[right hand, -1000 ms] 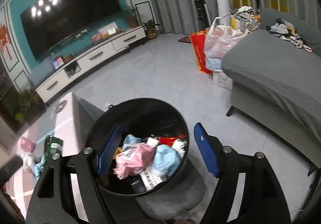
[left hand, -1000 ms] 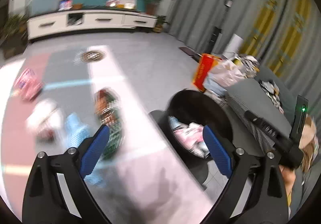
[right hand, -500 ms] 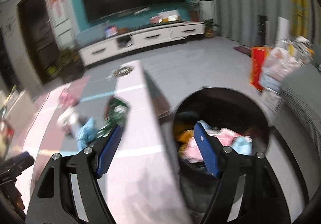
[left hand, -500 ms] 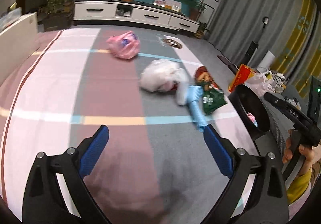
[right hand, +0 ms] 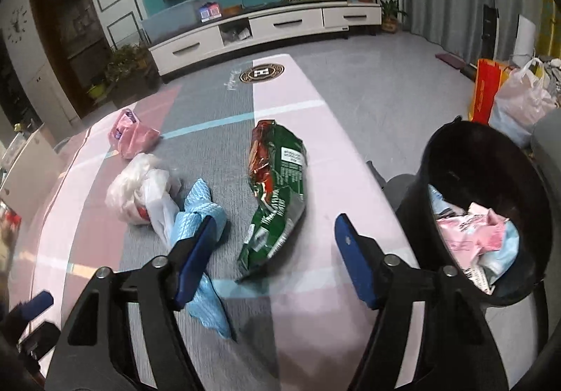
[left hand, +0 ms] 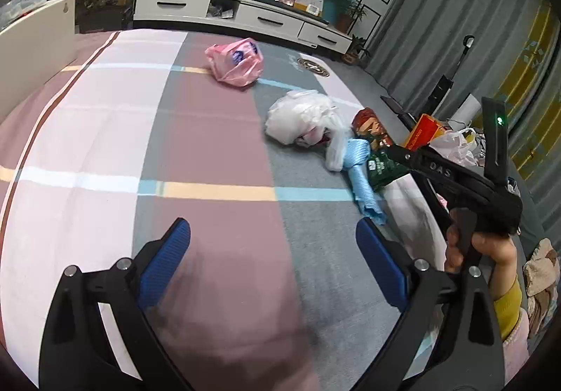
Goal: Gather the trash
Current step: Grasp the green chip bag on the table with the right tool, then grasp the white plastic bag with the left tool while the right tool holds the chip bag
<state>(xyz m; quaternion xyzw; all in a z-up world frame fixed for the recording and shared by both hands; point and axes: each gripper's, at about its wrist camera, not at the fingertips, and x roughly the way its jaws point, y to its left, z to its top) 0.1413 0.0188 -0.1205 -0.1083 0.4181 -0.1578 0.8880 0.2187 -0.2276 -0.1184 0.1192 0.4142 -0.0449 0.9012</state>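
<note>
Several pieces of trash lie on a striped cloth-covered table: a pink bag, a crumpled white plastic bag, a knotted blue bag and a green and red snack bag. My right gripper hovers over the snack bag's near end. Its jaws are closing, and the pads stand apart from the bag. My left gripper is open over bare cloth, short of the trash. A black bin holding wrappers stands at the table's right edge.
A white TV cabinet runs along the far wall. A red carton and a full plastic bag sit on the floor behind the bin. A white board stands at the table's left side. A hand holds the right gripper.
Both grippers swung left from the bin to the table. The right gripper now hangs over the snack bag with its jaws a little narrower. The left gripper barely moved in the last half second.
</note>
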